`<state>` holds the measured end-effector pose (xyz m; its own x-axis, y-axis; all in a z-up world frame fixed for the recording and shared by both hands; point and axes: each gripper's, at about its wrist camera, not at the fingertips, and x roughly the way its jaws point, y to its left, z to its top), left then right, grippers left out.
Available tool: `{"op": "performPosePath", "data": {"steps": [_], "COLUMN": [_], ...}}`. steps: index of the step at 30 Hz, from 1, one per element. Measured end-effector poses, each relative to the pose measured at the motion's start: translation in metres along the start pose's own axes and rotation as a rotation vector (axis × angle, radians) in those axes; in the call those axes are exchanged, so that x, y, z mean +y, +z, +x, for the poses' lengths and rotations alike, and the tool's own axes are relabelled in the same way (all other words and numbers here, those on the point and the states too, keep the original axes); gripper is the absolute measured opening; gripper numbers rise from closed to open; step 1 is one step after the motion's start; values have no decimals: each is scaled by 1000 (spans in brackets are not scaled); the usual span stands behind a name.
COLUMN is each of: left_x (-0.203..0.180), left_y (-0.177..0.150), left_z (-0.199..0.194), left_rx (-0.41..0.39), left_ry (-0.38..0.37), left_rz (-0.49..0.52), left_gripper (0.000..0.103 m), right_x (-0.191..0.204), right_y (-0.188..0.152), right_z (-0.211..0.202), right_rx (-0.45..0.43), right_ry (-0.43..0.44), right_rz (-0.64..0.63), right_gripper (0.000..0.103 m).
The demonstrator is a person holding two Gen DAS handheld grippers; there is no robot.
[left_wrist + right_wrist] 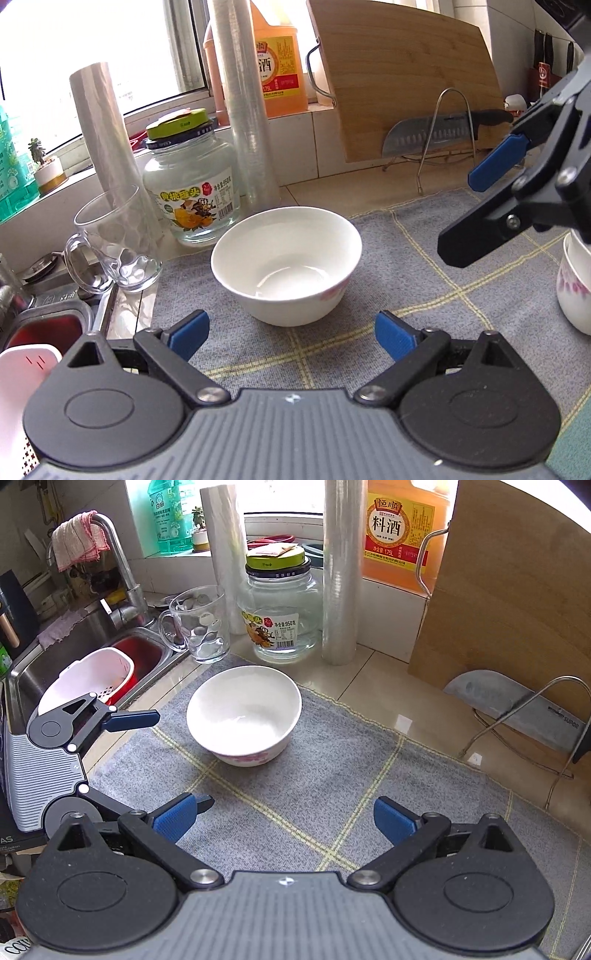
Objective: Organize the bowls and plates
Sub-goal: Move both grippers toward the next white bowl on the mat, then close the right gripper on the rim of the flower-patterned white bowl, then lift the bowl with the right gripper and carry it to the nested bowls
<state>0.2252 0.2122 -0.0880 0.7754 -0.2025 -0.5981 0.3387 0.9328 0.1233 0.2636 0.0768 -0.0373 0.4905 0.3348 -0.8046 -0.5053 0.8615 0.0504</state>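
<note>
A white bowl [286, 266] with pink flowers on its side stands upright and empty on the grey checked mat [406, 258]. My left gripper [291, 334] is open just in front of this bowl, its blue pads apart and holding nothing. My right gripper [465, 218] hangs open to the bowl's right, above the mat. At the right edge stands a second flowered bowl [574, 288], partly cut off. In the right wrist view the same bowl [243, 716] lies ahead of the open right gripper [286, 818], and the left gripper [184, 757] comes in from the left beside it.
Behind the bowl stand a glass mug [114, 243], a lidded glass jar [192, 184] and two rolls of film [251, 110]. A wooden cutting board [406, 81] and a cleaver in a wire rack [428, 136] are at the back right. A sink [74, 653] holds a white basket [88, 675].
</note>
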Motion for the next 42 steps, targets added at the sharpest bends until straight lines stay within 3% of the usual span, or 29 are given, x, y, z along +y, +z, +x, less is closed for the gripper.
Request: {"op": "performPosePath", "data": {"steps": [18,42], "left_x": [19,24], "left_y": [5,11], "left_z": [26,36], "left_rx": [-43,-53], "left_ry": [-97,-140], "left_rz": [-46,-68], "left_gripper": [95,94], "right_x": [8,6], "right_y": [58,93], "right_z": [59,120], "right_rx": [27,98], "right_ry": [64,157], "right_rz": [-94,-143], "right_gripper": [102,72]}}
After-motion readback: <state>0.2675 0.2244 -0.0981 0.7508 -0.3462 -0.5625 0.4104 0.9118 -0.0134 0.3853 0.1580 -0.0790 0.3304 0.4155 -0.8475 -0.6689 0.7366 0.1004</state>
